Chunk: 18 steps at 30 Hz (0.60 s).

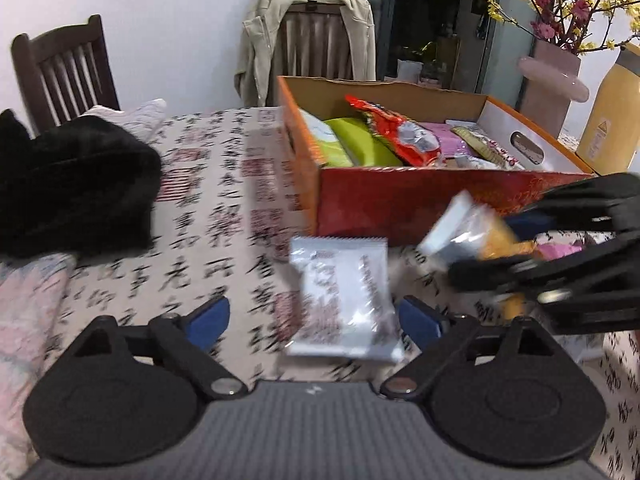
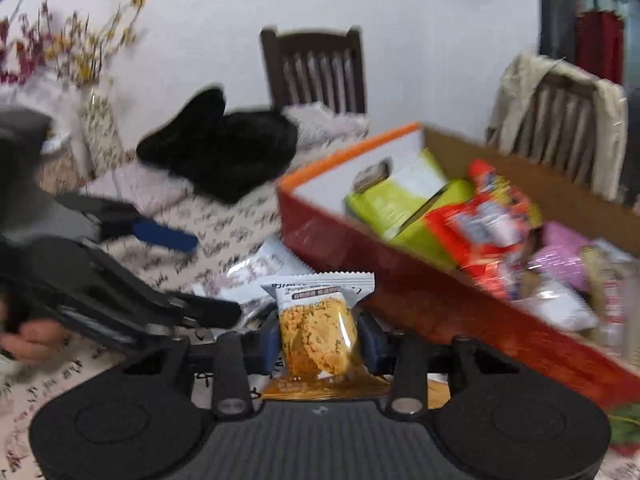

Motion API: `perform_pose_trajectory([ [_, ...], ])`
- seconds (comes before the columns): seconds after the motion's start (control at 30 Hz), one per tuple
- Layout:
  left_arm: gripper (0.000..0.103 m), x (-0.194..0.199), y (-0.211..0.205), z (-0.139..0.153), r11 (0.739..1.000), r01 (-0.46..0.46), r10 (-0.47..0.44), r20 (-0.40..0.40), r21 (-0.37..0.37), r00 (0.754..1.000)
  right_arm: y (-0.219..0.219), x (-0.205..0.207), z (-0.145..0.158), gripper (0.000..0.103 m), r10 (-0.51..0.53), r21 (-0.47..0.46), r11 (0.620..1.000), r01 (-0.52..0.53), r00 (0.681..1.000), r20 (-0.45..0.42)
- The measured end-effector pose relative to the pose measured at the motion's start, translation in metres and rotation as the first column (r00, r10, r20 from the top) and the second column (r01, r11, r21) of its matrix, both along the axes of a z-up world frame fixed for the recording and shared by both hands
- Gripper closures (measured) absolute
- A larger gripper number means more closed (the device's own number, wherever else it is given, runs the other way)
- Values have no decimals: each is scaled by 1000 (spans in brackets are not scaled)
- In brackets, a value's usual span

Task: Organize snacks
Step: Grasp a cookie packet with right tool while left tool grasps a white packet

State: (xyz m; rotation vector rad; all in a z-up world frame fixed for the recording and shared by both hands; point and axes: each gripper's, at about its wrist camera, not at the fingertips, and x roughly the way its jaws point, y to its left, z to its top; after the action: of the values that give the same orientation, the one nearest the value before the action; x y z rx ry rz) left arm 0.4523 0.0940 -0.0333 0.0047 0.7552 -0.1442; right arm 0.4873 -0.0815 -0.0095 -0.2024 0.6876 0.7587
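Note:
A red and orange cardboard box [image 1: 400, 200] [image 2: 400, 280] on the table holds several snack packets, green, red and pink. My right gripper [image 2: 320, 340] is shut on a yellow-and-white cracker packet [image 2: 318, 328] and holds it in front of the box; it also shows at the right of the left wrist view [image 1: 472, 240] with the packet [image 1: 476, 228]. My left gripper [image 1: 314, 316] is open over a white snack packet [image 1: 344, 300] that lies on the table between its blue pads; this packet also shows in the right wrist view [image 2: 256, 268].
A calligraphy-print cloth [image 1: 208, 216] covers the table. A black garment [image 1: 72, 184] lies at the left. Two wooden chairs [image 1: 64, 76] stand behind, one with a beige jacket [image 1: 256, 48]. A pink vase with flowers [image 1: 552, 80] and a yellow bottle [image 1: 608, 120] stand right of the box.

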Motion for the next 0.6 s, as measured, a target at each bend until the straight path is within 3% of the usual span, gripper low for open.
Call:
perform_pose_trajectory([
  [0.13, 21, 13, -15, -9, 1000, -16, 16, 1, 10, 1000, -39, -22, 29, 64, -109, 53, 993, 106, 993, 54],
  [0.17, 32, 15, -18, -10, 1000, -10, 10, 7, 22, 1000, -51, -32, 36, 64, -137, 66, 989, 133, 988, 65],
  [0.2, 48, 14, -19, -9, 1000, -9, 8, 15, 25, 1000, -62, -42, 40, 64, -156, 80, 985, 150, 985, 72],
  [0.3, 66, 6, -19, -4, 1000, -7, 7, 7, 5, 1000, -88, -72, 50, 64, -191, 115, 977, 181, 978, 82],
  [0.47, 66, -48, -24, 23, 999, -30, 29, 78, 15, 997, -119, -124, 51, 64, -262, 148, 957, 251, 963, 60],
  [0.6, 66, -110, -27, 46, 996, -53, 61, 115, -72, 992, -134, -171, 46, 64, -302, 167, 942, 290, 952, 48],
])
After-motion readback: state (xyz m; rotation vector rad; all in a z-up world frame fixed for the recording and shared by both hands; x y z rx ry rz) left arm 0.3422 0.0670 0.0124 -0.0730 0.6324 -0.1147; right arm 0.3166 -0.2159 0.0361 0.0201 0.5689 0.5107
